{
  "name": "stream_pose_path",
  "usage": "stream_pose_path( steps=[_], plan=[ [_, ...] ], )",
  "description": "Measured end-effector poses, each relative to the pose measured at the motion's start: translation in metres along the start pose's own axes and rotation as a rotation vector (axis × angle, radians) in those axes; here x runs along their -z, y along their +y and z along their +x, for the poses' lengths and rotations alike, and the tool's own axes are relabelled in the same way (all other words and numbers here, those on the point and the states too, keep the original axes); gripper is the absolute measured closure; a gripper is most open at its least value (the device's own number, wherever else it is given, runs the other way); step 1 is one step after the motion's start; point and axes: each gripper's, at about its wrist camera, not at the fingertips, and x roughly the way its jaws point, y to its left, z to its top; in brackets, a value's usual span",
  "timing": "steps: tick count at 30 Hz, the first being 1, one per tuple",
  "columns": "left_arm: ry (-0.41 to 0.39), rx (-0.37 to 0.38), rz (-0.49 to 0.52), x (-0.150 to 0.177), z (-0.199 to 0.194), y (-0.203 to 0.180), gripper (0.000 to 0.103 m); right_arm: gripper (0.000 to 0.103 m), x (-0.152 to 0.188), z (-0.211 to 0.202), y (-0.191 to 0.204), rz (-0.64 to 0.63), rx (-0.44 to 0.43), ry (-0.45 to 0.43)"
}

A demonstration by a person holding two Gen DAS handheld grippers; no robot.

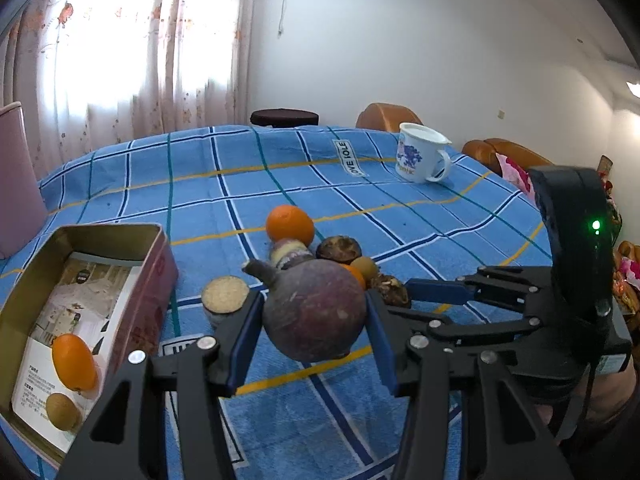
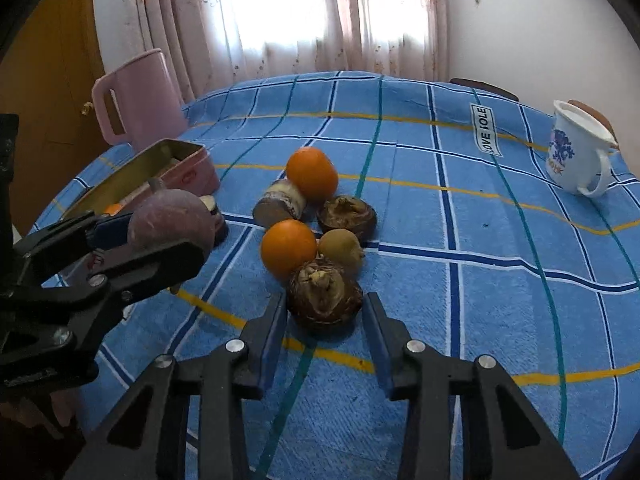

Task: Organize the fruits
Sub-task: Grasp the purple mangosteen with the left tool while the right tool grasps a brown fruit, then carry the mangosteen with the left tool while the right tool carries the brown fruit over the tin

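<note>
Mid-transfer, by the look of it: left gripper clamped on a round purple fruit, held clear of the blue checked tablecloth and beside the open tin box. Inside the box already an orange and a small brown fruit, lying on printed paper. Next move, judged from this: swing left over the box rim, lower, then release. Needs enough height to clear the wall of the box, and a gentle let-go so the round fruit does not roll against the orange.

Right gripper apart, one finger on each side of a dark brown ridged fruit, close to its flanks. Contact hard to tell; probably not yet squeezing. Fruit resting on the cloth, squarely between the fingers, nearest of the cluster. Likely call here: close evenly on the widest part and lift straight up, since the neighbours sit tight behind.

Just behind it an orange and a small greenish-brown fruit, both touching or nearly touching it. Farther back another dark ridged fruit, a cut brown piece and a second orange. Near the box, a flat-topped cut piece.

White mug well apart at the far right, pink pitcher beyond the box.
</note>
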Motion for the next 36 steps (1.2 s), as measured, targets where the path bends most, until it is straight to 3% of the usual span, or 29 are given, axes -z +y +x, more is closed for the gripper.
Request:
stream_pose_path(
  steps=[16, 25, 36],
  plan=[
    [-0.096, -0.043, 0.015, -0.005, -0.031, 0.002, 0.051, 0.063, 0.002, -0.035, 0.014, -0.053, 0.080, -0.178],
    [-0.146, -0.084, 0.010, -0.008, -0.045, 0.008, 0.051, 0.064, -0.006, -0.058, 0.027, -0.076, 0.085, -0.282],
    [-0.182, -0.114, -0.001, -0.009, -0.059, 0.019, 0.051, 0.064, -0.013, -0.070, 0.048, -0.123, 0.059, -0.336]
  ],
)
